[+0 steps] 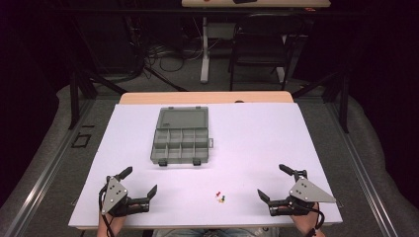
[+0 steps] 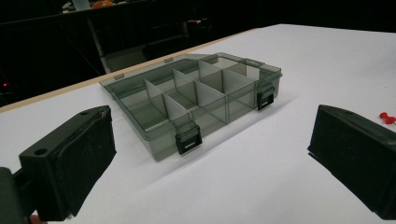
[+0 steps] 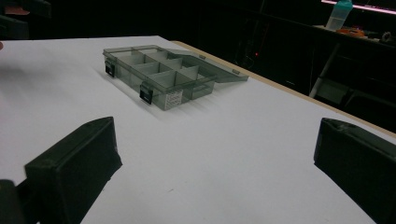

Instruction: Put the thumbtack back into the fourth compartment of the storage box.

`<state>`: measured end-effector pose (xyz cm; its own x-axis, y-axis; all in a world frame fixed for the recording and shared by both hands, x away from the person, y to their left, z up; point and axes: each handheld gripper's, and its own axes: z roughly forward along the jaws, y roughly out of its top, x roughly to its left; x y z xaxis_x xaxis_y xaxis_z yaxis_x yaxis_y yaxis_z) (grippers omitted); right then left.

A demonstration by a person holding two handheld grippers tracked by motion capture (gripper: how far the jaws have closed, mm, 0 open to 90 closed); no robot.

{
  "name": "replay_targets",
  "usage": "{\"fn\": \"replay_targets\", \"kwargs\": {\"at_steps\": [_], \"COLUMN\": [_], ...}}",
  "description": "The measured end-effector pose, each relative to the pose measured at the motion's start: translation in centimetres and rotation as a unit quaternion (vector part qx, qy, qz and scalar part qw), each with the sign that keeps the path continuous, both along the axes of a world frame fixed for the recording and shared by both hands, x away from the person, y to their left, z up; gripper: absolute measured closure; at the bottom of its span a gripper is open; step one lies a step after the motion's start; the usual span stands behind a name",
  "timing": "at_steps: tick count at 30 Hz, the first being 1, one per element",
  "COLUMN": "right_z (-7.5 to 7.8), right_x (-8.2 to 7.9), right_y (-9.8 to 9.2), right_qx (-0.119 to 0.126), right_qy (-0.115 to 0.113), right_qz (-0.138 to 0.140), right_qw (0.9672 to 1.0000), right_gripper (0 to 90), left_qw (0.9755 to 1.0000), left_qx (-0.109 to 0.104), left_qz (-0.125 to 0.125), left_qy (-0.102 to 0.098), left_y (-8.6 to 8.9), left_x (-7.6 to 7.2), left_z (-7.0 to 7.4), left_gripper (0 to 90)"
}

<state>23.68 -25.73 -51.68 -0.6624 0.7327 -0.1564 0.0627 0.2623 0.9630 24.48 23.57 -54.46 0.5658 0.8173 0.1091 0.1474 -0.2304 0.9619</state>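
A smoky grey compartment box (image 1: 180, 137) lies open on the white table top (image 1: 257, 133), its lid folded back toward the far edge. Its several compartments look empty in the left gripper view (image 2: 196, 95) and in the right gripper view (image 3: 161, 74). A few small pushpins (image 1: 221, 197), red, yellow and green, lie near the front edge; a red pushpin (image 2: 387, 118) peeks past my left jaw. My left gripper (image 1: 141, 181) rests at front left, jaws wide and empty. My right gripper (image 1: 272, 181) rests at front right, open, holding nothing.
The white sheet covers a wooden table (image 1: 207, 97) whose far edge shows. Behind it stand a dark chair (image 1: 259, 44) and a desk leg (image 1: 204, 49) among floor cables. A bottle (image 3: 338, 14) stands on a far desk.
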Motion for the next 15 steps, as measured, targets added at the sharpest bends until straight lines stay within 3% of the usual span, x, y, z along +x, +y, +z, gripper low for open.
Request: {"fn": "replay_targets", "kwargs": {"at_steps": [15], "right_z": [0.05], "right_x": [0.45], "right_y": [0.41], "right_qx": [-0.005], "right_qy": [0.014], "right_qz": [-0.006], "right_qw": [0.9999], "right_gripper": [0.0], "left_qw": [1.0], "left_qx": [0.003], "left_qz": [-0.004], "left_qy": [0.003], "left_y": [-0.19], "left_x": [-0.02], "left_z": [-0.03], "left_gripper": [0.1]}}
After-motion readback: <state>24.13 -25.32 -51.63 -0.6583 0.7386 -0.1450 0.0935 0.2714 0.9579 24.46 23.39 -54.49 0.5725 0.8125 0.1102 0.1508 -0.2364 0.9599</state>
